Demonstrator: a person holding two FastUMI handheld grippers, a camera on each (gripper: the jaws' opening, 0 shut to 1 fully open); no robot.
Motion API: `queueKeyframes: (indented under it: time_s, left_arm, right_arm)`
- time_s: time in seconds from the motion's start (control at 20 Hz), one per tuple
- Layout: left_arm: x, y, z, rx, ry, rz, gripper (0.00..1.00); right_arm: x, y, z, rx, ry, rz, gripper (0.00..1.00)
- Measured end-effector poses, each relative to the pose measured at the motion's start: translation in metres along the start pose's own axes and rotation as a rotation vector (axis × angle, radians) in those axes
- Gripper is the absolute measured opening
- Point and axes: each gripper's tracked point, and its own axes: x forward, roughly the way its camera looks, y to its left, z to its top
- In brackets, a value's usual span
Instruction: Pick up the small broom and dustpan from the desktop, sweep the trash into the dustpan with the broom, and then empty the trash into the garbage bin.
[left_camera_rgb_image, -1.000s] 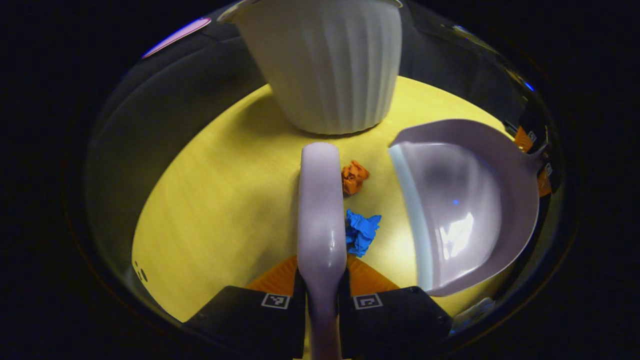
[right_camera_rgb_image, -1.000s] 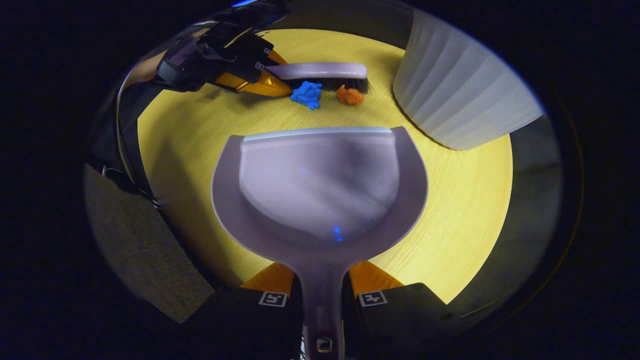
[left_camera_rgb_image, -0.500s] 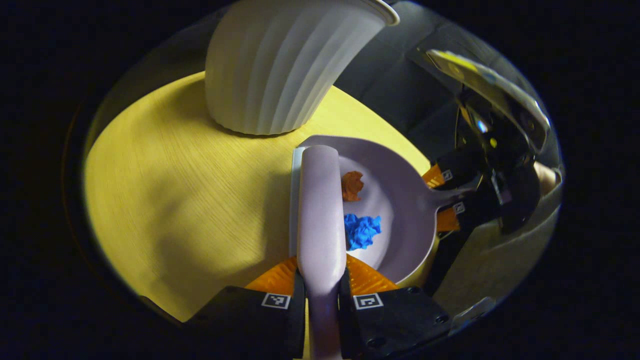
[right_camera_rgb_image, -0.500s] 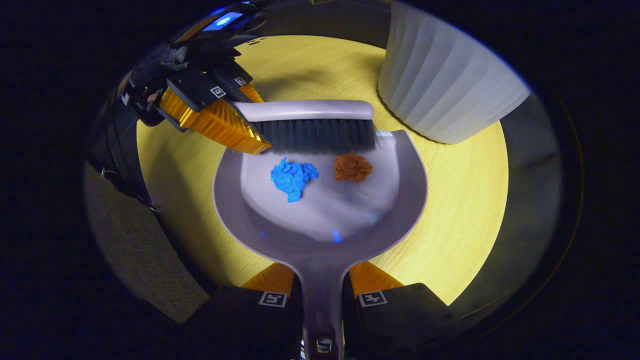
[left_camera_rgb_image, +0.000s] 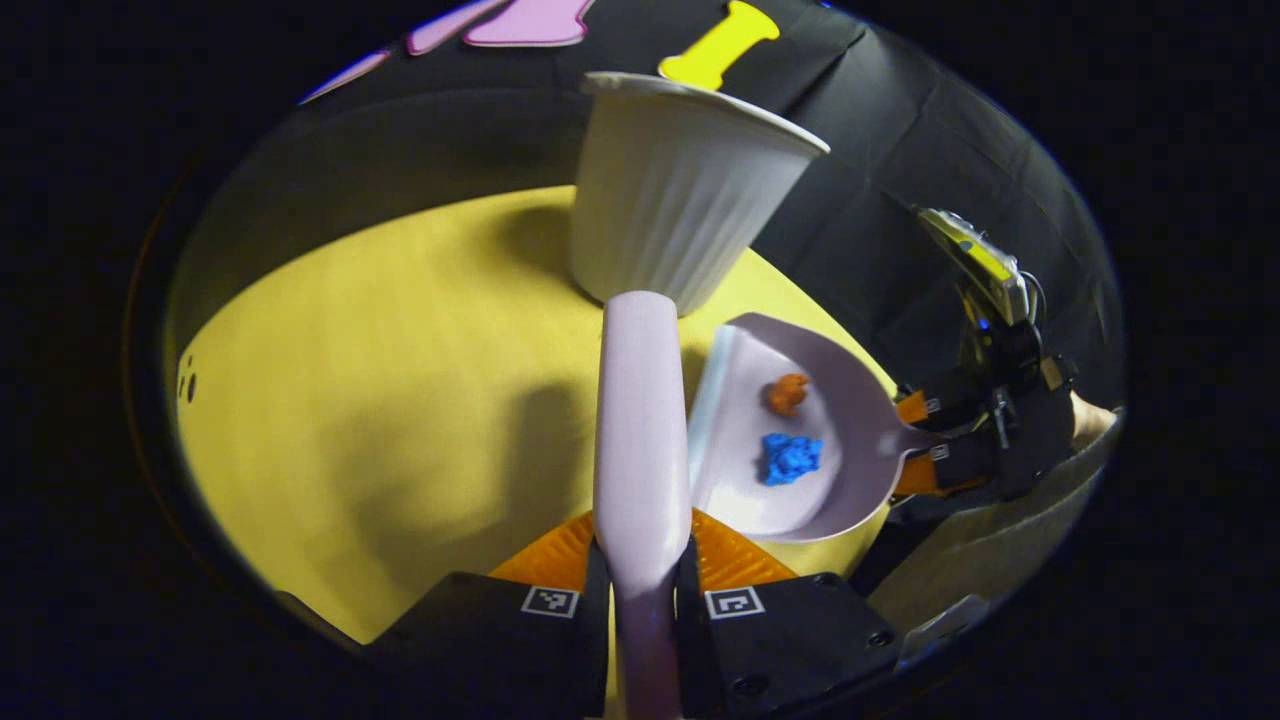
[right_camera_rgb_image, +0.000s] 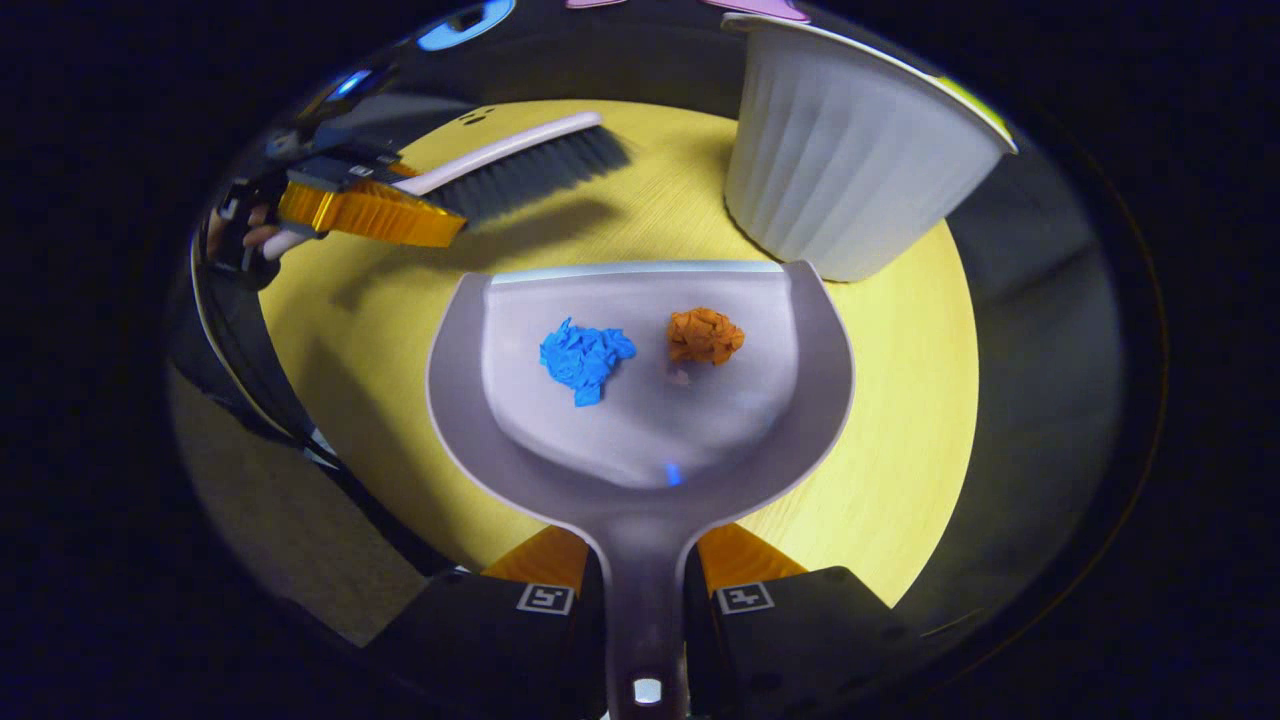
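In the right gripper view my right gripper has both fingers clamped on the dustpan handle, pan w/ its lip toward the far edge of the yellow table. 2 bits of trash sit in the pan near its lip: blue paper wad on the left, orange paper wad on the right, apart. White ribbed garbage bin stands at the table's far right edge, just beyond the pan's right corner. Left gripper holds the broom over the far left edge, bristles down, clear of the pan.
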Motion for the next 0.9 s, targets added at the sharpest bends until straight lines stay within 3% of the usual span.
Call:
queueKeyframes:
  time_s: [0.2,0.25,0.3,0.35,0.5,0.7,0.85,0.9]
  left_arm:
    - [0.004,0.048,-0.041,-0.012,-0.025,0.122,0.3]
    - [-0.001,0.056,-0.048,-0.019,-0.019,0.136,0.3]
    - [-0.014,0.067,-0.059,-0.028,-0.008,0.143,0.31]
    - [-0.019,0.074,-0.07,-0.032,0.002,0.148,0.31]
    - [-0.026,0.088,-0.101,-0.012,0.022,0.15,0.31]
    - [-0.028,0.088,-0.127,-0.037,0.031,0.115,0.31]
    - [-0.031,0.09,-0.135,-0.058,0.025,0.102,0.32]
    - [-0.033,0.091,-0.136,-0.059,0.021,0.103,0.32]
  right_arm:
    - [-0.016,0.004,0.008,0.113,-0.042,-0.07,0.37]
    - [-0.023,0.002,0.011,0.129,-0.052,-0.089,0.33]
    - [-0.03,0.001,0.012,0.143,-0.062,-0.113,0.37]
    - [-0.038,-0.002,0.016,0.151,-0.073,-0.139,0.41]
    - [-0.064,0.003,0.025,0.182,-0.101,-0.191,0.37]
    - [-0.071,0.008,0.031,0.27,-0.194,-0.204,0.37]
    - [-0.063,-0.001,0.028,0.248,-0.174,-0.328,0.37]
    - [-0.064,0.001,0.027,0.232,-0.163,-0.364,0.32]
